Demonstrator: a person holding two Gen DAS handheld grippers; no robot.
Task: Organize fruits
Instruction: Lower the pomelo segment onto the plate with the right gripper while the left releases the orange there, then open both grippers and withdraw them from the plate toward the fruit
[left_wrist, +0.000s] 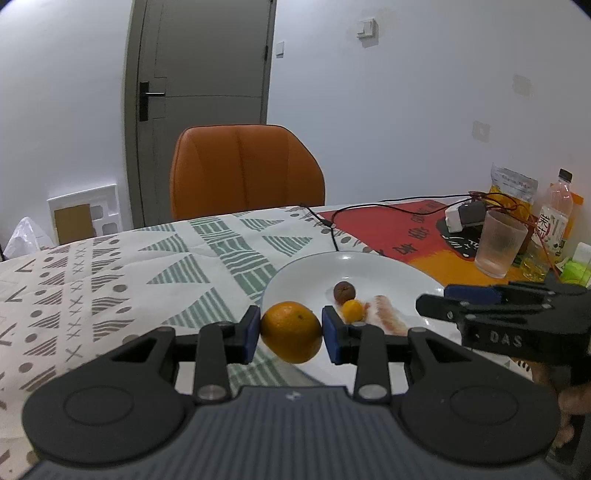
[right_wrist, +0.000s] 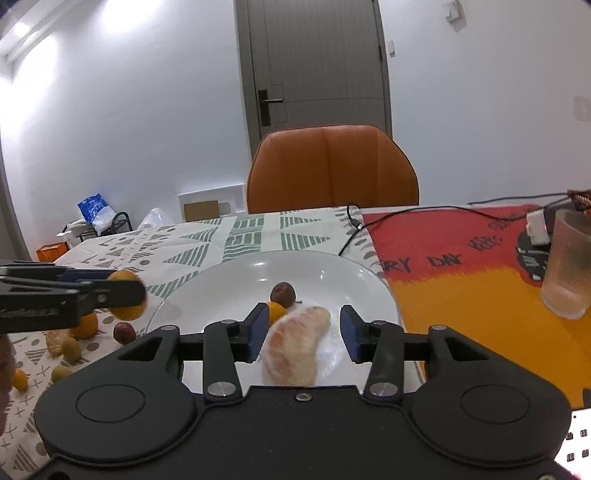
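White walls, a grey door (left_wrist: 207, 62) and an orange chair (left_wrist: 245, 170) stand behind the patterned tabletop (left_wrist: 122, 273). At lower centre of the left wrist view, the left gripper (left_wrist: 291, 330) has its fingers clenched on an orange (left_wrist: 291, 331) at the white plate's (left_wrist: 369, 269) near left rim. On the plate lie a brown fruit (right_wrist: 282, 293), a small orange fruit (right_wrist: 277, 312) and a peeled segment (right_wrist: 295, 343). The right gripper (right_wrist: 303, 332) has its fingers released around that segment. More fruits (right_wrist: 72, 343) lie at lower left of the right wrist view.
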